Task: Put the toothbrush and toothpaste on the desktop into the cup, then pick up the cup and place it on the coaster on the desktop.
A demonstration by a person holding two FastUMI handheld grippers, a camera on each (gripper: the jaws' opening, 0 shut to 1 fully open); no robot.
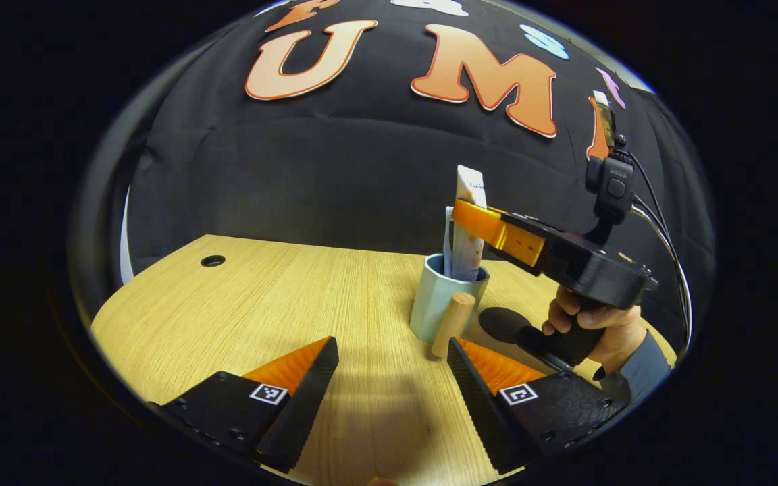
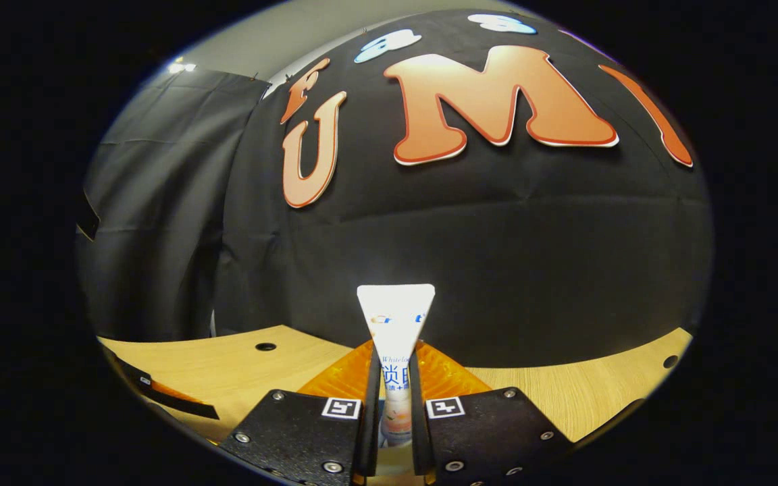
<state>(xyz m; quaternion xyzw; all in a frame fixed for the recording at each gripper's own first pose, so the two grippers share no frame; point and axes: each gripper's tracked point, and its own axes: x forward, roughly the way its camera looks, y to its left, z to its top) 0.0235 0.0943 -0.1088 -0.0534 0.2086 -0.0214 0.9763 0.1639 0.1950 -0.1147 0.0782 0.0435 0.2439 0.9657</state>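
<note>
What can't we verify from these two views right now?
- Toothpaste bottom end: right gripper view, hidden between the right tool's fingers; left gripper view, hidden inside the cup.
- Toothbrush: left gripper view, a sliver behind the toothpaste; its head can't be made out.
- Coaster: left gripper view, partly covered by the hand and handle.

A white toothpaste tube (image 2: 396, 337) with blue lettering stands upright, its flat crimped end uppermost, clamped between the two fingers of the right gripper (image 2: 394, 412), which press against its sides. Behind it stretches a light wood-grain desktop (image 2: 564, 391) with a small round hole (image 2: 265, 346) near its far left edge. The other gripper (image 2: 166, 398) juts in low at the left.
</note>
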